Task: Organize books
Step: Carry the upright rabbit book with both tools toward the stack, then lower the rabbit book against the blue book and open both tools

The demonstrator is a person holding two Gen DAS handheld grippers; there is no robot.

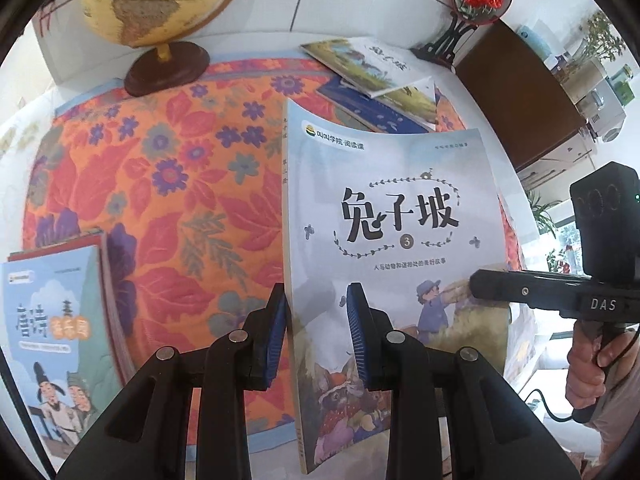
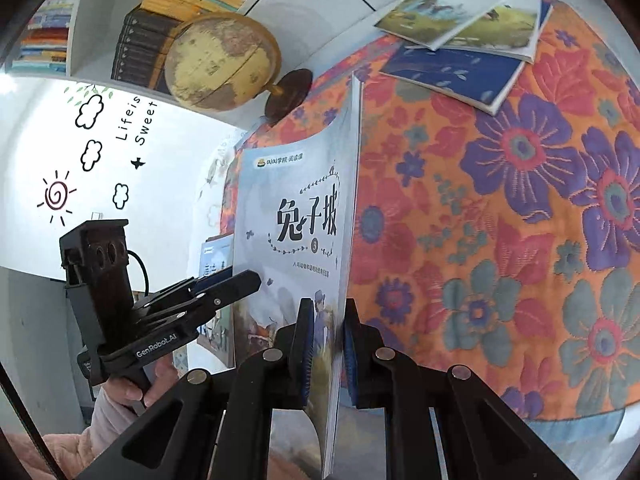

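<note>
Book (image 1: 396,240) – pale blue paperback, title 兔子坡, circled 3, publisher strip 叫叫学院·阅读课 up top, cover art w/ a figure in a blue hat and an animal. Held upright above the floral tabletop (image 1: 160,184). Left tongs (image 1: 318,336) pinch its spine edge; right tongs (image 2: 326,354) pinch its open page edge. Shelf (image 2: 188,4) at back holds rows of books. Wall reads "Life is Sweet"; right tool marked DAS, left one GenRobot.AI.
</note>
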